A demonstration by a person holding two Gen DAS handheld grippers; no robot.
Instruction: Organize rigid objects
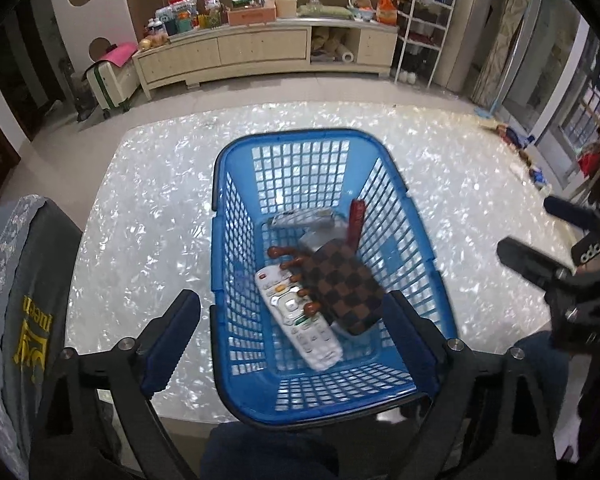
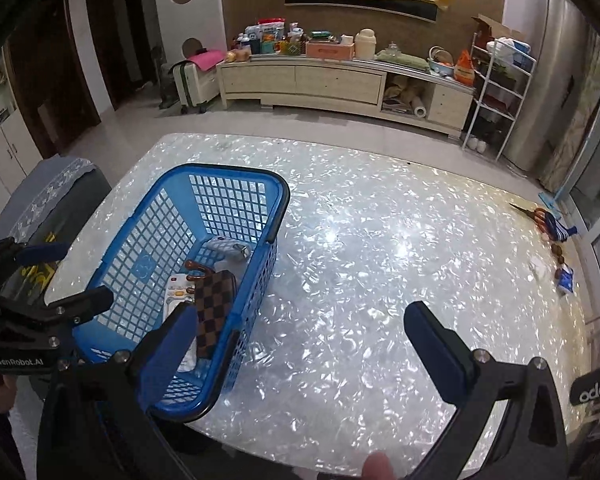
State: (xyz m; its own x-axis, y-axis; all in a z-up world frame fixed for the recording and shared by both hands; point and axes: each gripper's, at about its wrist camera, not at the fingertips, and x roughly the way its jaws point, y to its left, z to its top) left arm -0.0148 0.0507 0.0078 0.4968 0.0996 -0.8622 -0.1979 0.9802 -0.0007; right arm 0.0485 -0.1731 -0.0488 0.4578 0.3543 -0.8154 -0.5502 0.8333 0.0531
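Blue plastic lattice basket (image 1: 332, 396) holds white remote control (image 1: 300, 320), brown checkered wallet (image 1: 342, 290), gathered for tidying. Left gripper (image 1: 290, 332) jaws released, empty above basket. Right gripper (image 2: 300, 344) jaws spread, empty over table (image 2: 380, 240).

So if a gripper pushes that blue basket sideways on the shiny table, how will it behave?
The blue basket probably slides easily, since the table looks glossy. Its open lattice walls suggest light plastic. The white remote and checkered wallet inside may shift.
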